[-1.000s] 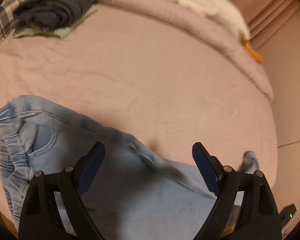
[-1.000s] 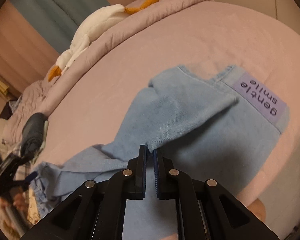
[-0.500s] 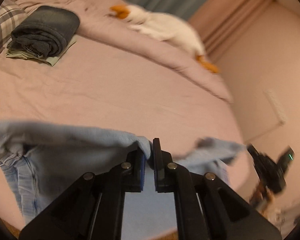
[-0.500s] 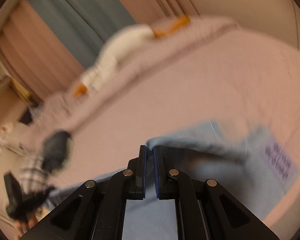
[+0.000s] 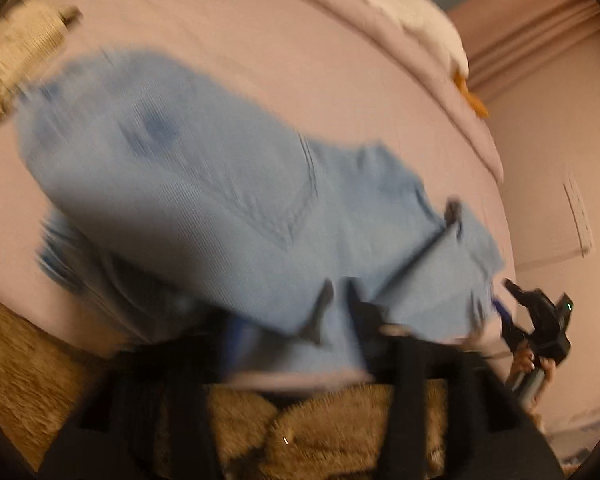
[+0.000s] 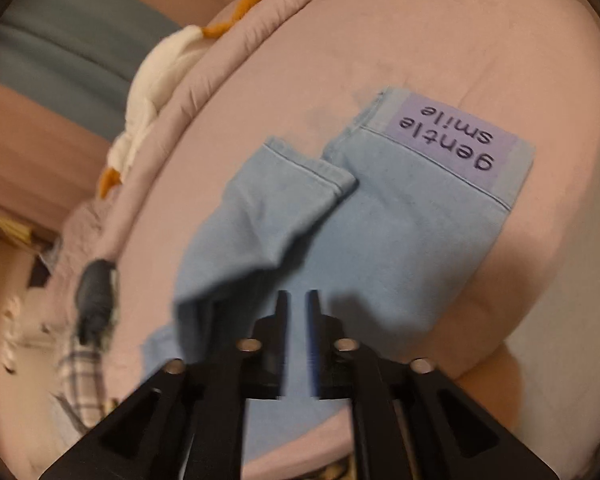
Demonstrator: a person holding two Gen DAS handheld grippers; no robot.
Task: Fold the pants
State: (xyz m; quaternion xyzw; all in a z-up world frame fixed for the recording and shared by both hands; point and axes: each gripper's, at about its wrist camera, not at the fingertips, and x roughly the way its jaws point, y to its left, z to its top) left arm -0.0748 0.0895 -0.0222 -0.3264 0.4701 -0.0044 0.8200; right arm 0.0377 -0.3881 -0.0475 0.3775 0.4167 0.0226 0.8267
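Observation:
Light blue pants (image 5: 220, 184) lie on the pink bed (image 5: 300, 60), one part folded over the rest. My left gripper (image 5: 300, 328) is blurred at the bed's near edge. Its jaws are opening, with the cloth's near edge lying loose between them. In the right wrist view the pants (image 6: 380, 240) show a purple "gentle smile" label (image 6: 456, 136) at the far hem. My right gripper (image 6: 297, 312) hovers over the near part of the cloth. Its jaws are opening with a narrow gap and nothing pinched. A hand holds the right gripper (image 5: 540, 320) at the bed's right corner.
A white plush goose (image 5: 420, 12) lies along the bed's far edge. A dark folded stack of clothes (image 6: 94, 292) sits at the bed's far left. A brown shaggy rug (image 5: 340, 432) covers the floor below the near edge. A pink wall (image 5: 560, 160) stands to the right.
Half a second ago both grippers were shut on pants fabric and lifting it. Now both have parted their jaws and the folded cloth rests on the bed. The left gripper has swept sideways.

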